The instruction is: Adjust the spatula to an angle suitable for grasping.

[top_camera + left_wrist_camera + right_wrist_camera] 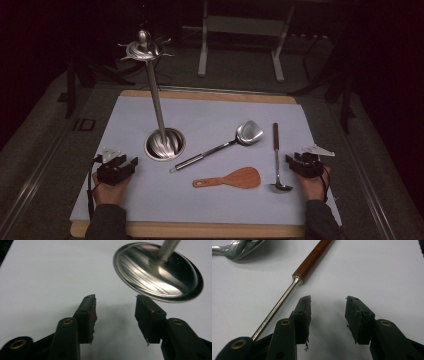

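Right tool (327,315) gapes empty beside the wood-handled ladle (294,280).

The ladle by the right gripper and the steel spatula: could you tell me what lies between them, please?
Nothing; the high view shows bare white mat between the ladle and the steel spatula.

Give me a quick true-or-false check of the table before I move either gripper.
1. Both grippers are open and hold nothing. True: the left gripper and right gripper each show bare sheet between the jaws.
2. The ladle lies nearest the right gripper. True.
3. The wooden spatula hangs on the stand. False: it lies flat on the sheet, in front of the metal turner.
4. The ladle's handle is all metal. False: its far part is brown wood.
5. The stand's round base sits just ahead of the left gripper. True.
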Available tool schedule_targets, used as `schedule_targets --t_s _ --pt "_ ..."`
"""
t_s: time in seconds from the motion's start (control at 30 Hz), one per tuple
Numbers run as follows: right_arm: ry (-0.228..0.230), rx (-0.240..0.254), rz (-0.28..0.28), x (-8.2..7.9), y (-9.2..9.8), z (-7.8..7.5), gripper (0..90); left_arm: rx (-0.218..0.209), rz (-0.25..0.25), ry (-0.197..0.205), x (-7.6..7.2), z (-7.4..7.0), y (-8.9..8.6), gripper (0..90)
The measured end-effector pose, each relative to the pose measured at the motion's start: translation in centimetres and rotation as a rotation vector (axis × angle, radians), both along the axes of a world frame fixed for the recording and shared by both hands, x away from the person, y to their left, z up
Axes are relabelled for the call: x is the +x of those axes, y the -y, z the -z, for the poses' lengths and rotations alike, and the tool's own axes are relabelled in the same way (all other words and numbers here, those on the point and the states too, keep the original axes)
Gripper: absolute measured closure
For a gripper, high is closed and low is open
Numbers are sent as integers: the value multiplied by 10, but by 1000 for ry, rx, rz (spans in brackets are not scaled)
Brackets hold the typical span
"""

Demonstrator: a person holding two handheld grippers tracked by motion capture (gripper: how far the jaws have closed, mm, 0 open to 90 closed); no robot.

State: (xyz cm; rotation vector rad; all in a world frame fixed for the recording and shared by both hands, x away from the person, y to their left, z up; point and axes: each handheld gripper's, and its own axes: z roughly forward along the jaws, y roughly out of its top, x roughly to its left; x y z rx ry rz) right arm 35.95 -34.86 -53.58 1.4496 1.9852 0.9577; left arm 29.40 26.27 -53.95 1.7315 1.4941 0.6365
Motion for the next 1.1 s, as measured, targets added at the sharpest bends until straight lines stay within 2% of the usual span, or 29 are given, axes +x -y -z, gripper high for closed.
schedule_targets --t_s 0.2,0.3,0.33,0.37,0.57,0.6,0.63,0.67,0.7,0.73,0.77,0.93,1.0,1.03,1.07,1.1 --pt "-25 18 -21 2 1 0 538 10 25 -9 0 1 2 542" --pt "-43 14 -68 4 0 -1 528 31 48 -22 2 1 4 547" --pt "-43 14 -68 4 0 -1 528 31 51 -25 2 2 5 547" --pt "-43 -14 -85 4 -1 -2 530 34 55 -29 2 2 5 547" --pt "-18 -34 -169 4 -10 -24 576 39 82 -31 2 2 6 559" --pt "-14 -42 -192 5 -13 -30 592 39 85 -30 2 2 6 563" --pt "-10 -44 -239 7 -21 -42 627 40 89 -28 2 2 6 573" --pt "-10 -44 -239 7 -21 -42 627 41 89 -27 2 2 7 573" --pt "-7 -48 -261 9 -25 -47 656 43 90 -27 2 2 7 575" --pt "-6 -48 -307 13 -34 -57 720 45 91 -27 2 2 7 575" --pt "-6 -48 -307 13 -34 -57 720 45 92 -27 2 2 7 575" --pt "0 -87 -390 26 -64 -72 894 51 94 -27 2 2 8 575" --pt "-7 -111 -427 37 -85 -75 899 54 99 -26 2 2 8 575" --pt "-7 -111 -427 37 -85 -75 899 54 99 -26 2 2 8 576" --pt "-11 -134 -446 44 -99 -76 898 56 101 -26 2 2 8 576" --pt "-11 -134 -446 44 -99 -76 898 57 103 -25 2 2 8 576"
